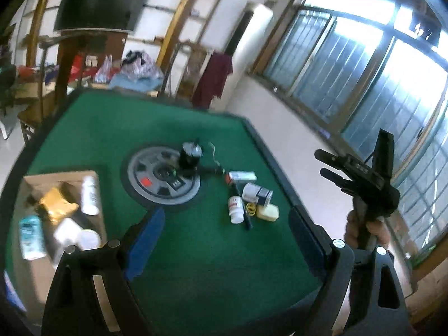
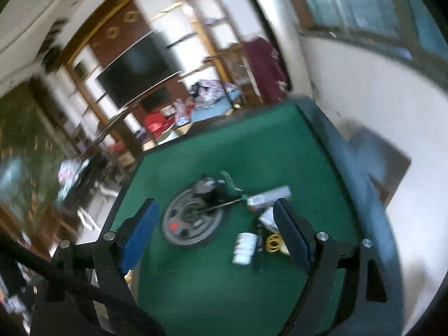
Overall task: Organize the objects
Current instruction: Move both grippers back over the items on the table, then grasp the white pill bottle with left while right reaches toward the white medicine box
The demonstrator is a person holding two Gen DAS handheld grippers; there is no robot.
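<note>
from my left wrist camera, the left gripper is closest, its two blue-padded fingers spread wide with nothing between them, held above the near part of the green table. to my left, at the table's near corner, sits a cardboard box already holding a teal-labelled bottle, a yellow packet, a white bottle leaning on the far rim, and some white things i can't make out.

a bit farther, right of centre, lies the loose cluster: a white pill bottle on its side, a dark pen-like stick just beside it, yellow rubber bands, a pale yellow block, a grey-and-white box and, behind that, a long flat white box.

off the right edge of the table, a hand holds the right gripper up in the air; it shows side-on there. in the right wrist view, which is blurred, the right gripper stands wide apart and empty, high over the table, with the pill bottle and rubber bands seen between its fingers.

at the table's middle is a round grey hub with a black jar standing on its far edge and a thin cord trailing beside it. beyond are a wall tv, a dark red cloth hanging, and windows.
</note>
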